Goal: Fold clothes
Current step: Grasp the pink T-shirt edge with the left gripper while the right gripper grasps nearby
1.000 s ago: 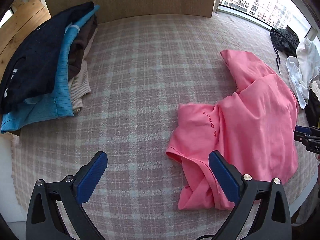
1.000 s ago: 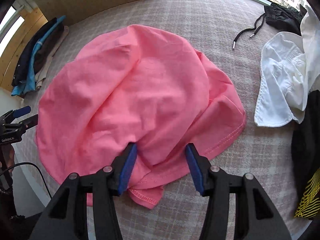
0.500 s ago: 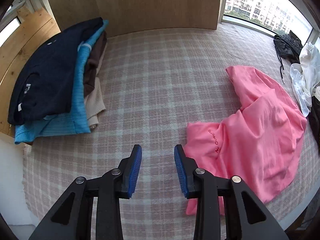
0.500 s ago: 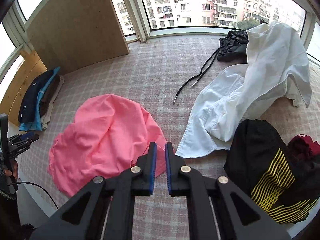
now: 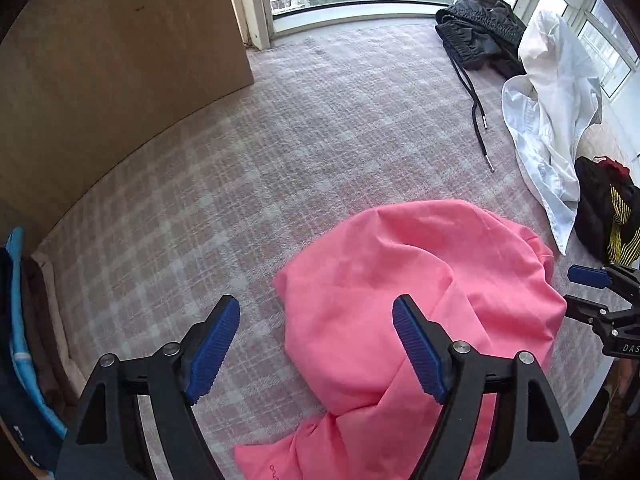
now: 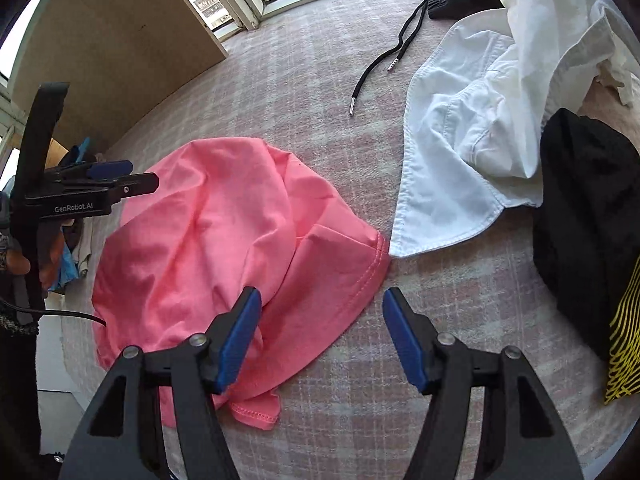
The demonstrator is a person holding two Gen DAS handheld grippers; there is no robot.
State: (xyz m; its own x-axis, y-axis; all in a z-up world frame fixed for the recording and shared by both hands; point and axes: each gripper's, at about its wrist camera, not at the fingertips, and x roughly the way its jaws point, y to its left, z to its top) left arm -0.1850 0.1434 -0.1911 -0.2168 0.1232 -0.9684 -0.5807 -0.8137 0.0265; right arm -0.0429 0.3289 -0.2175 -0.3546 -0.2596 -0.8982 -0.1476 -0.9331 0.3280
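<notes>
A crumpled pink T-shirt [image 5: 420,280] lies on the plaid-covered surface [image 5: 320,140]. My left gripper [image 5: 316,320] hovers over the shirt's left part. Its jaws are opening, its pads touch no cloth, and the right finger stands over the fabric. In the right wrist view the same pink T-shirt [image 6: 224,232] spreads out to the left. My right gripper [image 6: 320,304] hangs over its stitched hem corner. These jaws are opening too, with the hem below the gap and nothing pinched. Each gripper shows in the other's view: the right gripper [image 5: 592,292] and the left gripper [image 6: 120,176].
A rumpled white shirt [image 6: 472,140] lies right of the pink one, beside a black garment with yellow print [image 6: 592,220]. Dark shorts with a drawstring [image 5: 476,28] sit by the window. A folded stack [image 5: 24,340] is at far left and a wooden panel [image 5: 100,80] behind.
Half a second ago both grippers were nearly shut; both now stand wide apart. The left view has swung right, from the folded stack to the pink shirt. The right gripper came closer to the shirt's hem.
</notes>
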